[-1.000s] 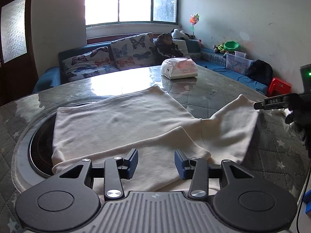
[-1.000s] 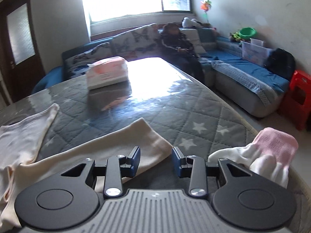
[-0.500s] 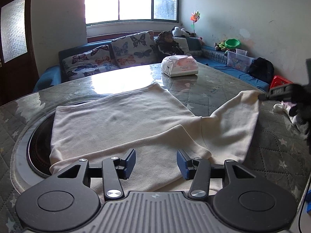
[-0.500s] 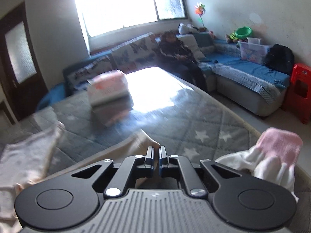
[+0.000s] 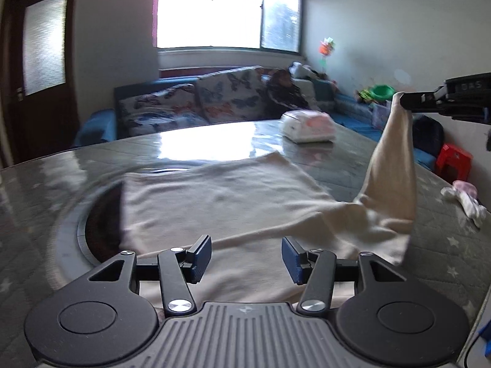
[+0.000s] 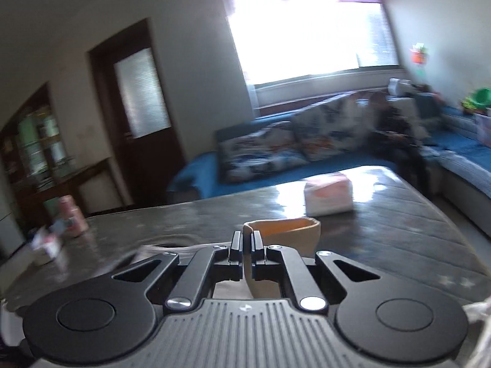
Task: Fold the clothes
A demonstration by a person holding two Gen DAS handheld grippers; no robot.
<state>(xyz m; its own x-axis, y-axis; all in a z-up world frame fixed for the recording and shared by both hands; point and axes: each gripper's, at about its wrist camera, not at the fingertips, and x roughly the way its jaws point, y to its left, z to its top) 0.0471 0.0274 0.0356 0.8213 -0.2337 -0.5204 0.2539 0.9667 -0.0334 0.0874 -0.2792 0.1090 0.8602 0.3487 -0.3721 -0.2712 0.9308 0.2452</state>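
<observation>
A cream long-sleeved garment (image 5: pixel 221 196) lies spread on the grey quilted table (image 5: pixel 46 184). My left gripper (image 5: pixel 247 254) is open and empty, low over the garment's near edge. My right gripper (image 6: pixel 247 240) is shut on the cuff of the garment's sleeve (image 6: pixel 285 230). In the left wrist view the right gripper (image 5: pixel 408 101) holds the sleeve (image 5: pixel 396 165) lifted well above the table at the right.
A white and pink tissue pack (image 5: pixel 307 127) lies at the table's far side. A pink and white cloth (image 5: pixel 463 196) lies at the right edge. A round dark recess (image 5: pixel 101 227) sits in the table under the garment's left end. Cans and small items (image 6: pixel 67 224) stand far left.
My right gripper shut on the sleeve cuff, then lifted it high off the table and swung left. My left gripper stayed open over the near edge.
</observation>
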